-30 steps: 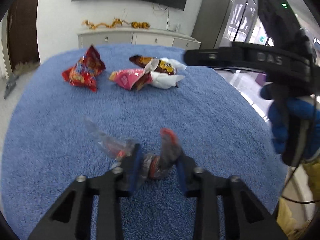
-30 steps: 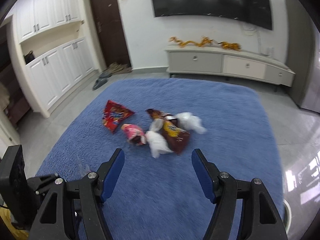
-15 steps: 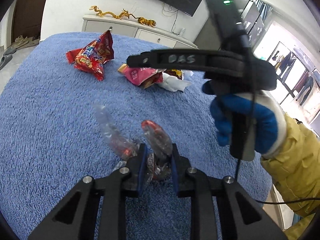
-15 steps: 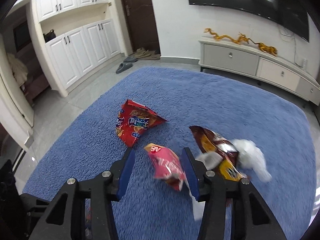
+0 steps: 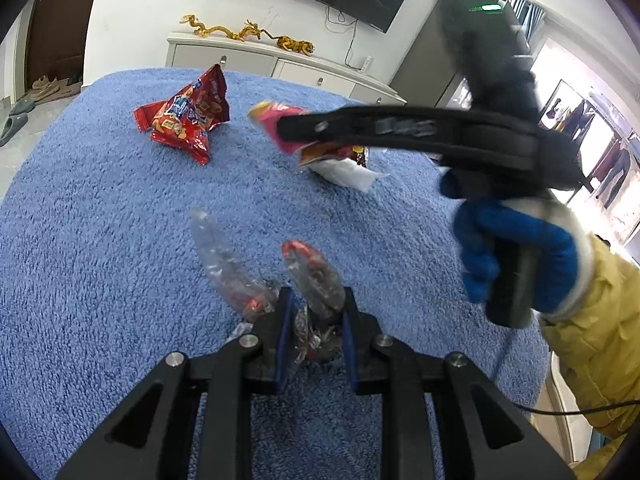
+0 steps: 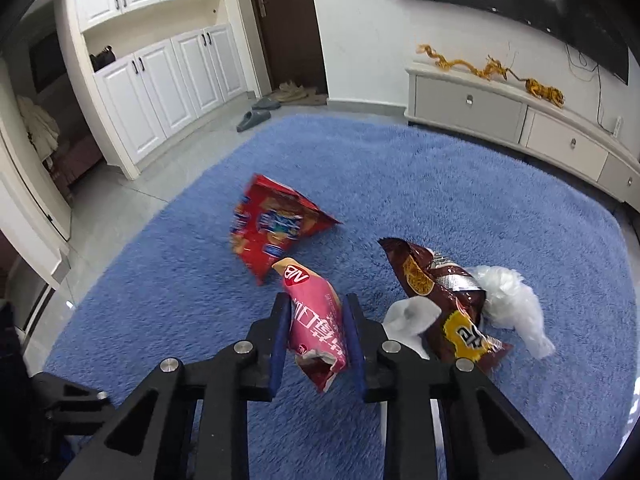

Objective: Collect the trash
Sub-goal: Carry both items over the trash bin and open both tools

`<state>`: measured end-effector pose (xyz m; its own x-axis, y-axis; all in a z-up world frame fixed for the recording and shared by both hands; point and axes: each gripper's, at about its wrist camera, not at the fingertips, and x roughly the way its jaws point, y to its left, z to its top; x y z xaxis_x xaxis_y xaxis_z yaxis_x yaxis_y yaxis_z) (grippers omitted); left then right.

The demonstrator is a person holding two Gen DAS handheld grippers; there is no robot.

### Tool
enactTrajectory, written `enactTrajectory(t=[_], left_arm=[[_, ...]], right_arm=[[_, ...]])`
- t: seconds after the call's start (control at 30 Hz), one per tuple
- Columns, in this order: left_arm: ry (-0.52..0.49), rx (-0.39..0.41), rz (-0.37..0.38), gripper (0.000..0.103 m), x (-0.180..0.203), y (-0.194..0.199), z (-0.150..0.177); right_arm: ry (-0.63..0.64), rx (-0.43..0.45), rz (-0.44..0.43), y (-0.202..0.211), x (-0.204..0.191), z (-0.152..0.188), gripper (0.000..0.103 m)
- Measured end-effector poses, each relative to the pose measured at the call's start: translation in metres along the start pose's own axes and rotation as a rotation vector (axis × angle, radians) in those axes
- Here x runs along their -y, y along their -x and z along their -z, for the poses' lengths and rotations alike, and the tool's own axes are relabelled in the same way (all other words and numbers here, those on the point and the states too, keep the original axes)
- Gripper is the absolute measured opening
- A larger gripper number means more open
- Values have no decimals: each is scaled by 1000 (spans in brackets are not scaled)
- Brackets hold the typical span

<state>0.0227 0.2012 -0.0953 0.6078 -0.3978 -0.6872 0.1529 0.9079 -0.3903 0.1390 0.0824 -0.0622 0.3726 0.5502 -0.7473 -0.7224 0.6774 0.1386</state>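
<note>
Left wrist view: the left gripper [image 5: 314, 334] has its jaws clamped on a clear crumpled wrapper [image 5: 308, 280], whose ends stick up above the blue carpet [image 5: 100, 240]. A red snack bag [image 5: 188, 116] lies beyond.

Right wrist view: the right gripper [image 6: 316, 332] jaws are clamped on a pink snack bag [image 6: 316, 324], raised above the carpet. A brown snack bag [image 6: 440, 296] and white tissue [image 6: 512, 300] lie just right.

Pink wrapper [image 6: 316, 326] newly inside right hand-held gripper [image 6: 315, 344].
</note>
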Motion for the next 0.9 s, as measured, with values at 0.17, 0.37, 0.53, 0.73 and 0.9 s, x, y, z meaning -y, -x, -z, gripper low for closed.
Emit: enactTrajectory(t=[0.17,0.37,0.53,0.73,0.9], left_arm=[[-38,36,-35,20,16,10,1],[-46,77,-34,17,28,34,-2],[-88,113,-42,16,47,55,-9],[-149,139,-27,15,81,65,-26],[-228,135,-2,15,121,58,-42]], right_arm=[[-14,80,-24,49,-9,6,24],[-68,178,-8,115,-6,24,24],[-134,246,31,167,9,54,24],[-259,330,127,230,42,103,24],[-377,418,216,279,72,139,24]])
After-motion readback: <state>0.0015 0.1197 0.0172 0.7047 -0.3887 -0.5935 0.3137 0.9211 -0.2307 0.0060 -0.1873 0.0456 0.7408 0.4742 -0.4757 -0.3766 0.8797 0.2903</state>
